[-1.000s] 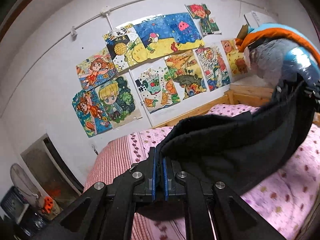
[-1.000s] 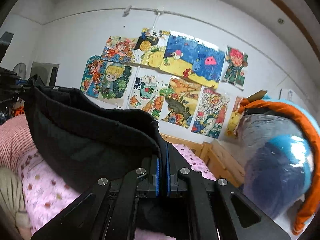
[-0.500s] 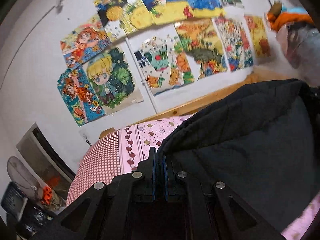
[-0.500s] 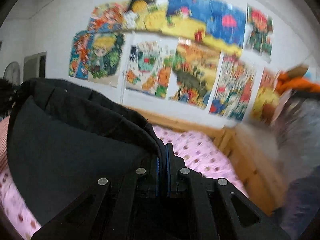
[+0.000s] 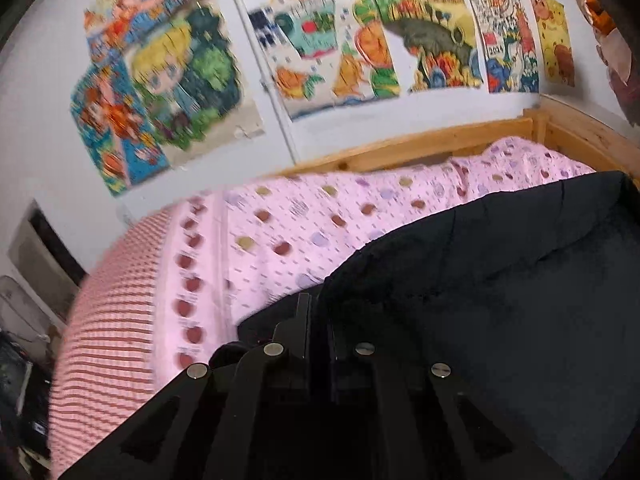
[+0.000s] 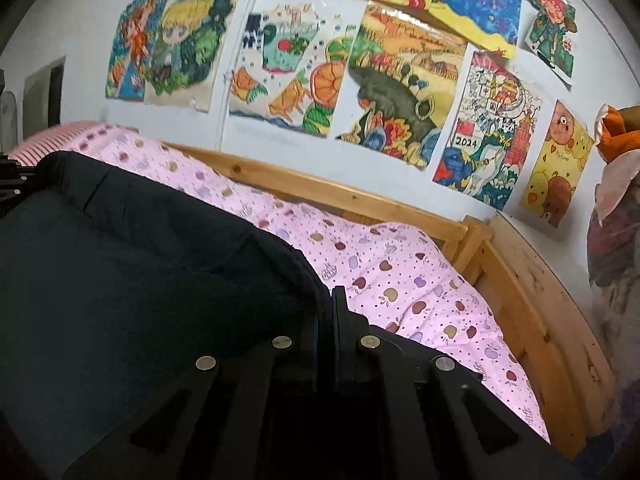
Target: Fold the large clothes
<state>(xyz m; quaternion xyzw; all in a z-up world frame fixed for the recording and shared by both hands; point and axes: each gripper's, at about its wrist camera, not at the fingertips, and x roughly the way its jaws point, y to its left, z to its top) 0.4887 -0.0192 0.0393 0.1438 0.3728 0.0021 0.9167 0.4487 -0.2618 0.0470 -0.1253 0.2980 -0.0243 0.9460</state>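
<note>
Both grippers have carried the black garment (image 5: 500,280) forward and down onto the pink bedsheet (image 6: 400,280).

Left wrist view sits low behind the left tongs (image 5: 318,312), close over the bed (image 5: 280,224), facing down-forward toward the drawings (image 5: 332,44) on the wall. Right wrist view rides behind the right tongs (image 6: 330,304), same tilt, same closeness, angled toward the bed's wooden corner (image 6: 476,236). Both share the dark garment (image 5: 500,280), pink sheet, bed rail and drawings.
</note>
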